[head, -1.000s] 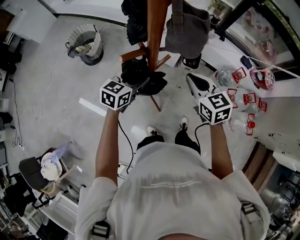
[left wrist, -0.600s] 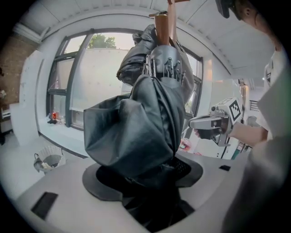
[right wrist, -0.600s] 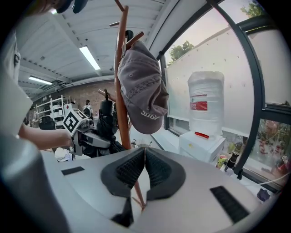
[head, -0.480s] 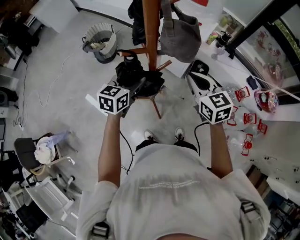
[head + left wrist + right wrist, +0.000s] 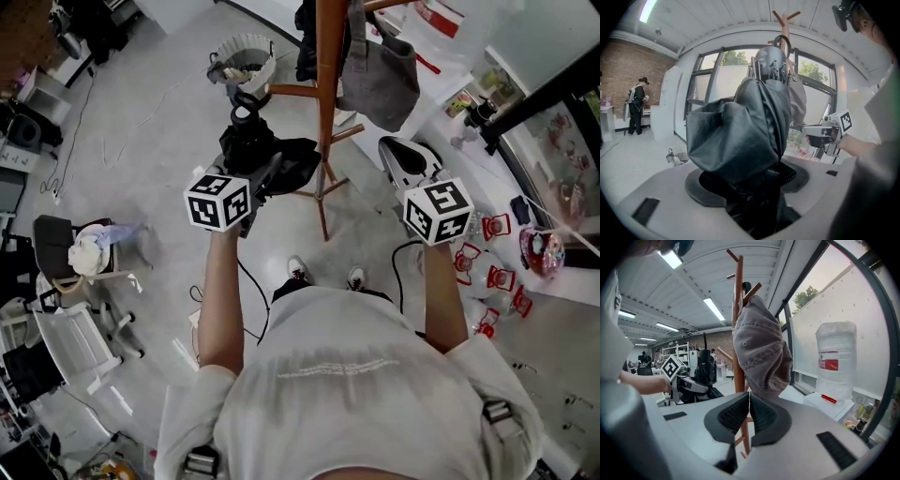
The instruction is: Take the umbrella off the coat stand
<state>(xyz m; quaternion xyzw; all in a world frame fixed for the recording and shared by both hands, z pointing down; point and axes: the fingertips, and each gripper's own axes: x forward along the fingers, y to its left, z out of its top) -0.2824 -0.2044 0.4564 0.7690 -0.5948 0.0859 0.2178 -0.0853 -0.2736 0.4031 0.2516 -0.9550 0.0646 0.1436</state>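
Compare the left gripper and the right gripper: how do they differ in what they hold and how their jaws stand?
The left gripper is clamped on the folded black umbrella; the right gripper holds nothing. The left gripper's jaws stand apart around the umbrella's fabric; the right gripper's jaws are pressed together. Both are held up near the coat stand, one on each side of its pole.

Coat stand (image 5: 326, 122) top cropped, umbrella (image 5: 740, 136) partly covering left fingers (image 5: 701, 192)

No readable text, labels or numbers
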